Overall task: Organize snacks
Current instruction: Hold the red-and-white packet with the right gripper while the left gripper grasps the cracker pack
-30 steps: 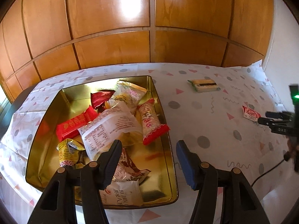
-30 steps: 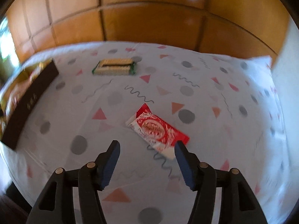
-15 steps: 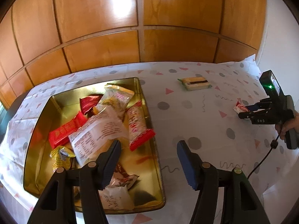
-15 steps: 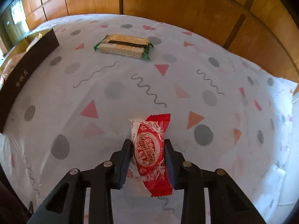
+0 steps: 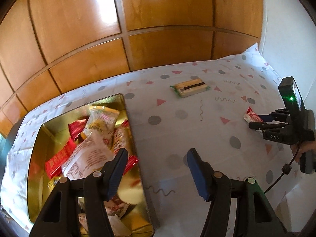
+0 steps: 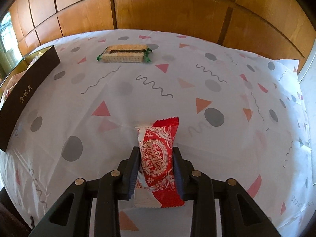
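Note:
My right gripper (image 6: 156, 156) is shut on a red and white snack packet (image 6: 158, 158) and holds it just above the patterned tablecloth; the gripper also shows in the left wrist view (image 5: 254, 121) at the far right with the packet (image 5: 251, 115). My left gripper (image 5: 156, 158) is open and empty, hovering over the right edge of the gold tin (image 5: 37, 158), which holds several snack packets (image 5: 88, 154). A green-wrapped cracker pack (image 5: 189, 87) lies on the cloth farther back; it also shows in the right wrist view (image 6: 123, 56).
The tin's dark outer wall (image 6: 25, 90) shows at the left in the right wrist view. A wooden panelled wall (image 5: 138, 29) backs the table. The tablecloth (image 6: 177, 79) ends at a white wall on the right. A cable (image 5: 280, 177) hangs from the right gripper.
My right gripper has closed on the red packet and lifted it slightly. My left gripper has drifted right, from above the tin toward its right edge, staying open.

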The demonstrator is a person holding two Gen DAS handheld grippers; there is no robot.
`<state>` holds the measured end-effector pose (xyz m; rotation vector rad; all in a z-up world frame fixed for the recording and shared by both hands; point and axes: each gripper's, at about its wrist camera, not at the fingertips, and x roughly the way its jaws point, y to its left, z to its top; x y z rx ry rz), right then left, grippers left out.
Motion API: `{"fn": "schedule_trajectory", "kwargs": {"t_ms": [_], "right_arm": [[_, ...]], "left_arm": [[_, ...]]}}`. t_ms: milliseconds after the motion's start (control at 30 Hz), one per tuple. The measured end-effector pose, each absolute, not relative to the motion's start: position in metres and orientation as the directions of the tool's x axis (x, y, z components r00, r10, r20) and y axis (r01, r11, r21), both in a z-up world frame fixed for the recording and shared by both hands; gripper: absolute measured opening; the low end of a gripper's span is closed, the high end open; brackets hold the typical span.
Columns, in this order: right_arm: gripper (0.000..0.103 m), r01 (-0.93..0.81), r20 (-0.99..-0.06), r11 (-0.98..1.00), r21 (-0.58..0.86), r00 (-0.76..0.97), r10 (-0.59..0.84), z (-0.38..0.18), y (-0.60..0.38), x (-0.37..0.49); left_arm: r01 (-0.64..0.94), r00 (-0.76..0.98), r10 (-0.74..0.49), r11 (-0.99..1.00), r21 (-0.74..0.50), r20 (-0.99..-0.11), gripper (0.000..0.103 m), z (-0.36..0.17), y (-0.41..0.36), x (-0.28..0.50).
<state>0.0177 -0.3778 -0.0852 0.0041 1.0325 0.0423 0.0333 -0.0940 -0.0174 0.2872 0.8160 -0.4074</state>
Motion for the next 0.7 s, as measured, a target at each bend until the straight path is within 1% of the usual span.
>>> {"fn": "schedule_trajectory", "kwargs": {"t_ms": [433,700], "right_arm": [[0.033,0.007,-0.791,0.998,0.065,0.610,0.047,-0.090,-0.381,0.005],[0.033,0.012,-0.779,0.997,0.083,0.625,0.057,-0.090,-0.384,0.005]], "left_arm": [[0.539,0.593,-0.241,0.828,0.156,-0.768,0.063,-0.022,-0.140,0.049],[0.576,0.570,-0.231,0.797,0.183,-0.789,0.063,-0.031,-0.165,0.067]]}}
